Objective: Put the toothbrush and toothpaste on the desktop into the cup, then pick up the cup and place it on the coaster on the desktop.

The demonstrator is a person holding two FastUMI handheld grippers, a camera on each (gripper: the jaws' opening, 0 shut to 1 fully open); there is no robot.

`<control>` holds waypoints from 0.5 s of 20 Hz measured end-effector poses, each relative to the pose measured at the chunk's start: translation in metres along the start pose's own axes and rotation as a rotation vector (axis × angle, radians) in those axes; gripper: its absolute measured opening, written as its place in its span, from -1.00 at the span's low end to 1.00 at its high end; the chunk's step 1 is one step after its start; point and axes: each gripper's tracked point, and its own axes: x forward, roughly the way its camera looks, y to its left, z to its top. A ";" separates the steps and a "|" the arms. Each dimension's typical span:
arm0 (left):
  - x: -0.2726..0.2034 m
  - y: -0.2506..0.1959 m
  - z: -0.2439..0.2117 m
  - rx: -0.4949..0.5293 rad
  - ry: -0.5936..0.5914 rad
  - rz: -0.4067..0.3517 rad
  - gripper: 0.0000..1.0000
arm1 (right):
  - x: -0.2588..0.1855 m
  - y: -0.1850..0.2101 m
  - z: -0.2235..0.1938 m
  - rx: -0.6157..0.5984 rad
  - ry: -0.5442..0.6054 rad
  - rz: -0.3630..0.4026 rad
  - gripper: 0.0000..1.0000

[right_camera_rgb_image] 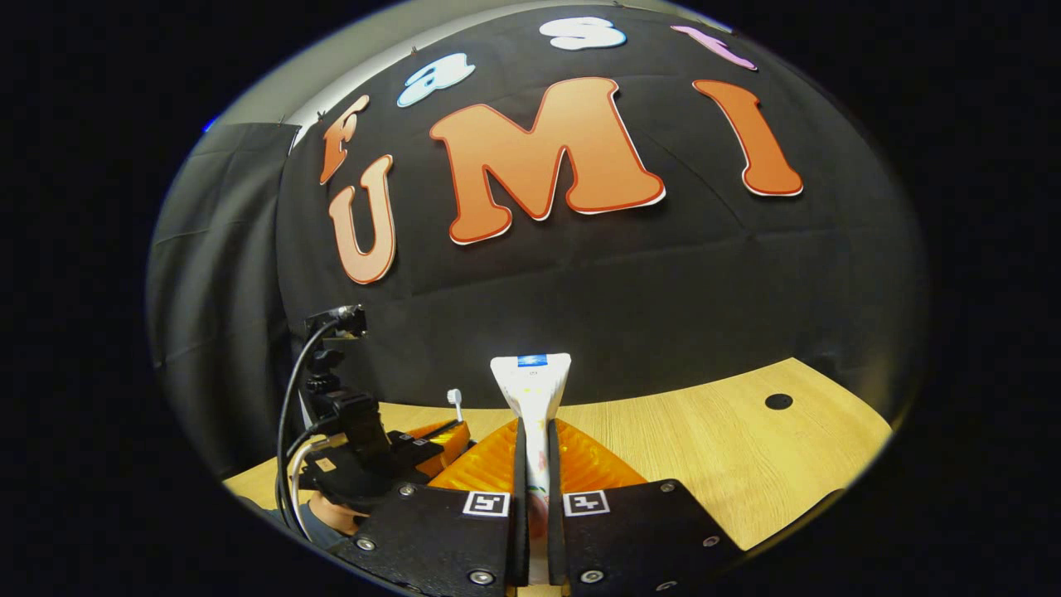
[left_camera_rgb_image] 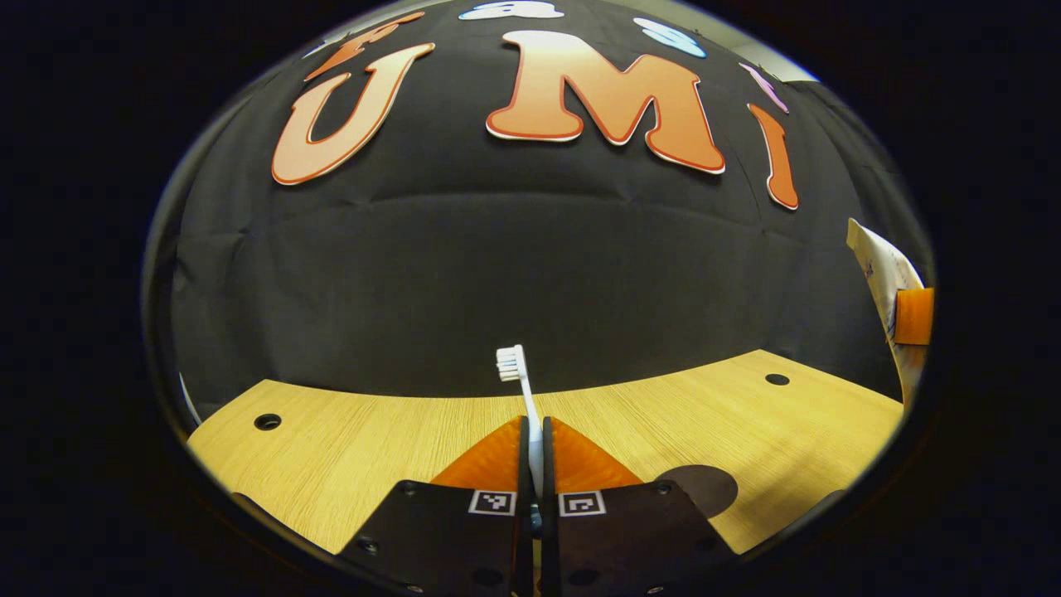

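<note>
Left hand-held gripper [left_camera_rgb_image: 535,452]: I see its fingers clamped on the toothbrush [left_camera_rgb_image: 522,398], handle pinched between both, brush standing nearly upright with the bristle head at the top, held up off the tabletop [left_camera_rgb_image: 348,439]. Right hand-held gripper [right_camera_rgb_image: 535,452]: clamped on the toothpaste [right_camera_rgb_image: 532,398], tube upright between the fingers, flat crimped end at the top with a blue band across it, also clear of the tabletop. Taking the toothbrush as reference in the left gripper view: a dark round coaster [left_camera_rgb_image: 704,487] lies flat on the wood to its lower right, near the tabletop's front edge, partly cut off by the gripper body. Far right of the toothbrush, at the view's edge, I see the toothpaste tube again with one finger of the right gripper against it. Two small round holes sit in the tabletop, one left of the toothbrush, one right. In the right gripper view the left gripper shows left of the toothpaste, lower down, with its camera mount and cables [right_camera_rgb_image: 294,414] above it and the toothbrush head poking up from its fingers; part of a person's sleeve [right_camera_rgb_image: 319,518] sits beneath it. I can't tell where the cup is.
</note>
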 end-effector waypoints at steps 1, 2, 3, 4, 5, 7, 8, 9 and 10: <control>0.000 0.001 0.000 0.000 0.003 0.003 -0.92 | 0.000 0.001 0.001 0.002 -0.004 0.005 -0.81; -0.002 0.002 -0.002 0.001 0.008 0.007 -0.91 | 0.001 0.003 0.003 0.002 -0.009 0.009 -0.82; -0.003 0.002 -0.003 0.001 0.012 0.013 -0.89 | 0.002 0.003 0.006 0.001 -0.016 0.014 -0.82; -0.006 0.002 -0.002 -0.001 0.014 0.009 -0.87 | 0.003 0.004 0.009 0.002 -0.023 0.017 -0.82; -0.008 0.003 0.000 -0.007 0.014 0.002 -0.87 | 0.004 0.006 0.010 0.001 -0.028 0.022 -0.81; -0.014 0.006 -0.001 -0.017 0.020 0.003 -0.77 | 0.008 0.009 0.012 0.006 -0.034 0.035 -0.82; -0.019 0.008 -0.003 -0.022 0.026 0.000 -0.56 | 0.010 0.011 0.013 0.008 -0.037 0.041 -0.82; -0.024 0.011 -0.003 -0.026 0.034 -0.003 -0.50 | 0.013 0.013 0.015 0.008 -0.043 0.049 -0.82; -0.031 0.015 -0.003 -0.028 0.036 -0.001 -0.19 | 0.015 0.015 0.017 0.007 -0.048 0.056 -0.82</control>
